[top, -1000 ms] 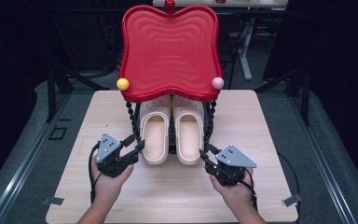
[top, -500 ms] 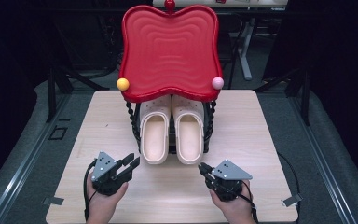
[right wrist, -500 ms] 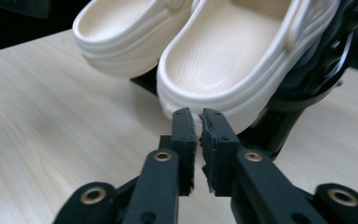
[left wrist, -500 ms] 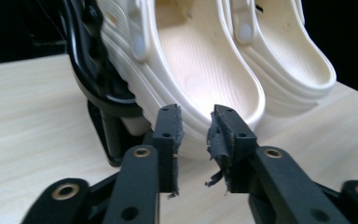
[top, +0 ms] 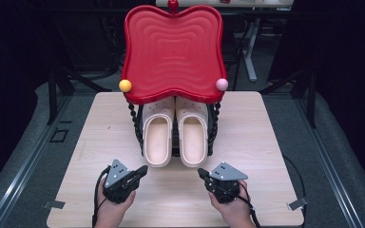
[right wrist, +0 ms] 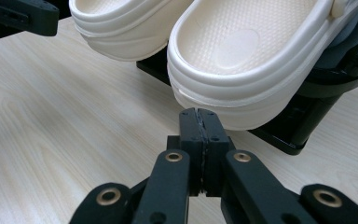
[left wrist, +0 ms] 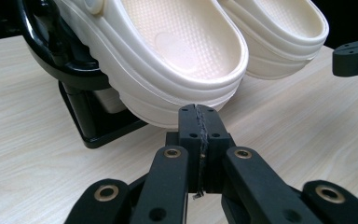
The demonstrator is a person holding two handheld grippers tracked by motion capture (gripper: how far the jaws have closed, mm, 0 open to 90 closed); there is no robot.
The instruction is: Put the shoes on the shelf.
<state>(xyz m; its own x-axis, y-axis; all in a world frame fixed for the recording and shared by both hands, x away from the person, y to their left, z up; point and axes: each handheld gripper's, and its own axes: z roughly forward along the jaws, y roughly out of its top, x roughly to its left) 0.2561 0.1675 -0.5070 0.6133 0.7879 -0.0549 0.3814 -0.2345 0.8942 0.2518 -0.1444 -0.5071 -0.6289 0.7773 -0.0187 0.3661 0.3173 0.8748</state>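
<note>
On the wooden table (top: 100, 142), at the near left, the left gripper (top: 141, 171) is held in a hand (top: 111, 209), its jaws pressed fully together with nothing between them. Just beyond its tip, the left clog (top: 158, 137) is seen resting heel-outward on a black rack (top: 135, 123), apart from the jaws. Beside it, touching or nearly so, the right clog (top: 192, 140) is seated likewise. Above both, a red tray (top: 171, 52) is mounted on the rack. At the near right, the right gripper (top: 202, 174) is likewise closed and empty, just short of the right clog.
</note>
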